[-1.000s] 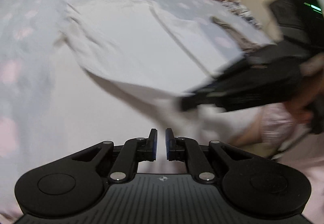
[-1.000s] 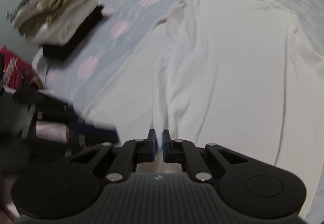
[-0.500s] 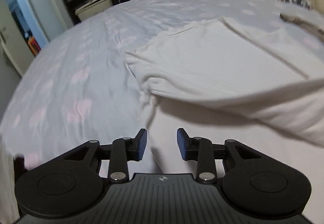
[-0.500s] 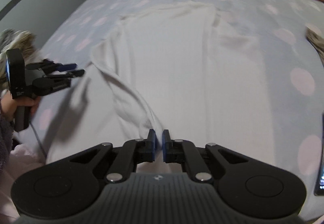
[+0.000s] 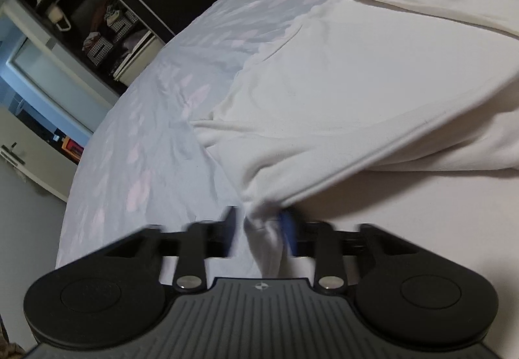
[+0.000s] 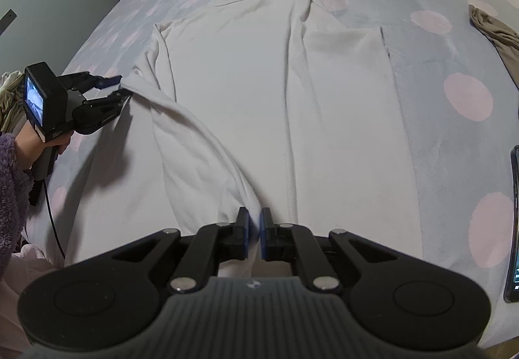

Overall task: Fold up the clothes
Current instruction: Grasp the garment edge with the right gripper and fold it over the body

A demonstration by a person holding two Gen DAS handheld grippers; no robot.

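Mid-fold: the white garment lies on the bed. The right hand-held gripper pinches its near edge; the left hand-held gripper, blurred, seems half-closed around a corner. Next, carry both edges across together.

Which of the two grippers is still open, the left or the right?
The left gripper: its fingers stand apart around a corner of the white garment, blurred as if closing. The right gripper is already pinched shut on the garment's near edge.
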